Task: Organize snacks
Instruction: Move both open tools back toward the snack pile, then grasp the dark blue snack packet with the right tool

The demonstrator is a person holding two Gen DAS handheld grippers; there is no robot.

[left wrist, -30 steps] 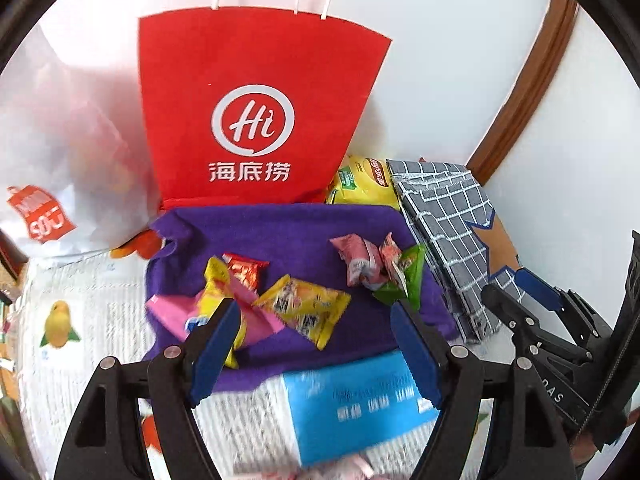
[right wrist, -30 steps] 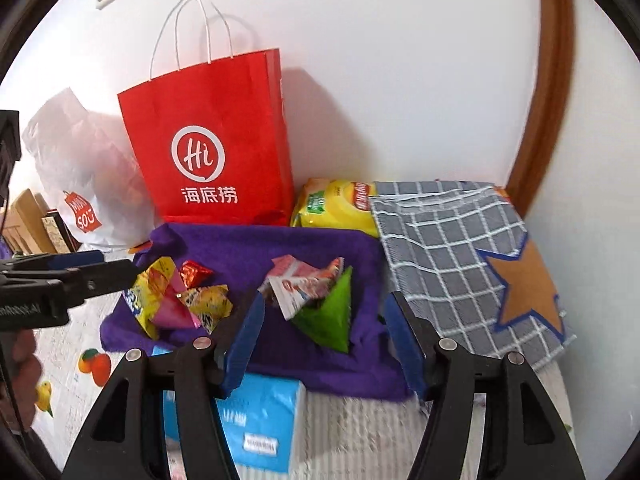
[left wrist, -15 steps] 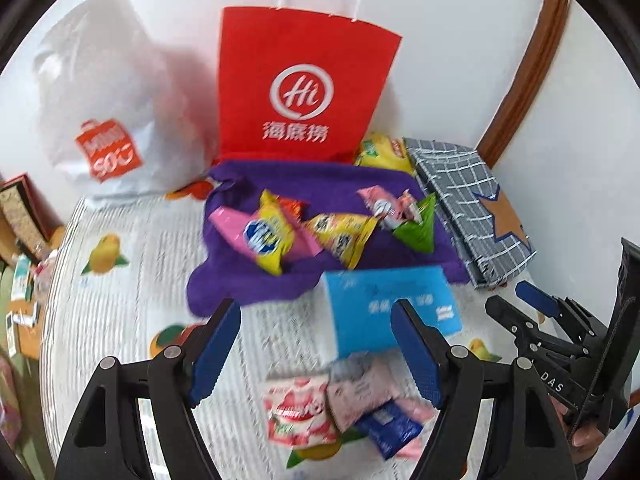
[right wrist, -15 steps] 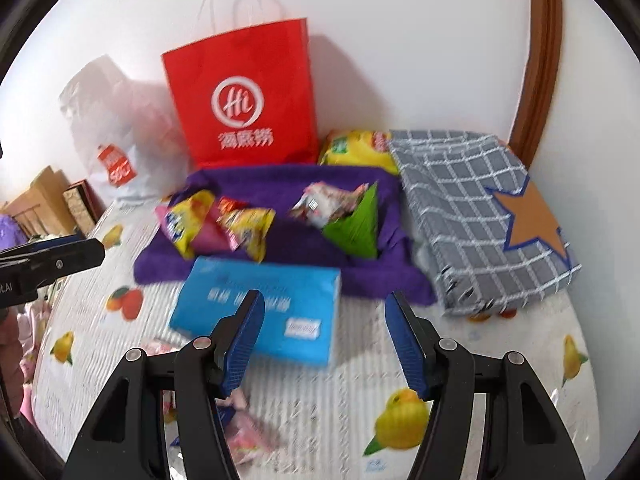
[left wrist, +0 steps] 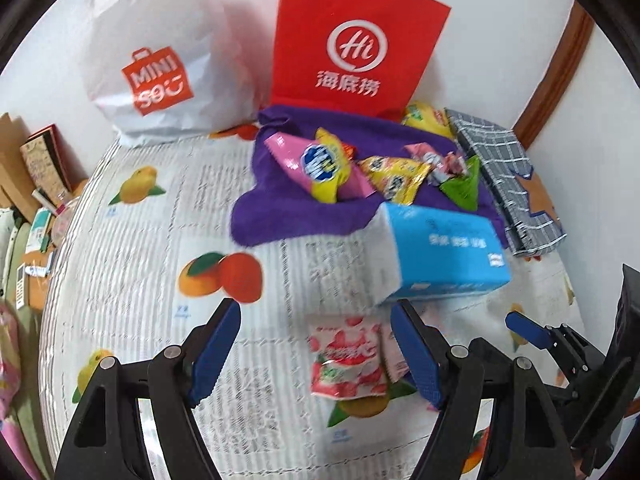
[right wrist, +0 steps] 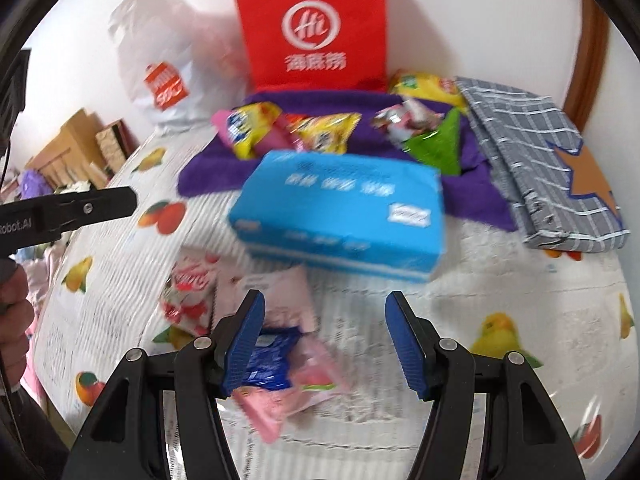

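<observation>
Several snack packets (left wrist: 332, 168) lie on a purple cloth (left wrist: 272, 216) at the back of the table, also in the right wrist view (right wrist: 320, 130). A red-and-white strawberry packet (left wrist: 346, 360) lies near the front, between the fingers of my open, empty left gripper (left wrist: 316, 354). In the right wrist view that packet (right wrist: 190, 292), a blue packet (right wrist: 270, 356) and pink packets (right wrist: 288, 396) lie by my open, empty right gripper (right wrist: 324, 344). The right gripper also shows at the lower right of the left wrist view (left wrist: 560, 344).
A blue tissue pack (left wrist: 440, 256) lies in front of the cloth. A red paper bag (left wrist: 352, 40) and a white plastic bag (left wrist: 156, 60) stand against the wall. A grey checked bag (left wrist: 512, 184) lies at the right. Boxes (left wrist: 28, 168) crowd the left edge.
Both grippers have pulled back from the purple cloth toward the table's front. The loose packets near the front have come into view. Both stayed open.
</observation>
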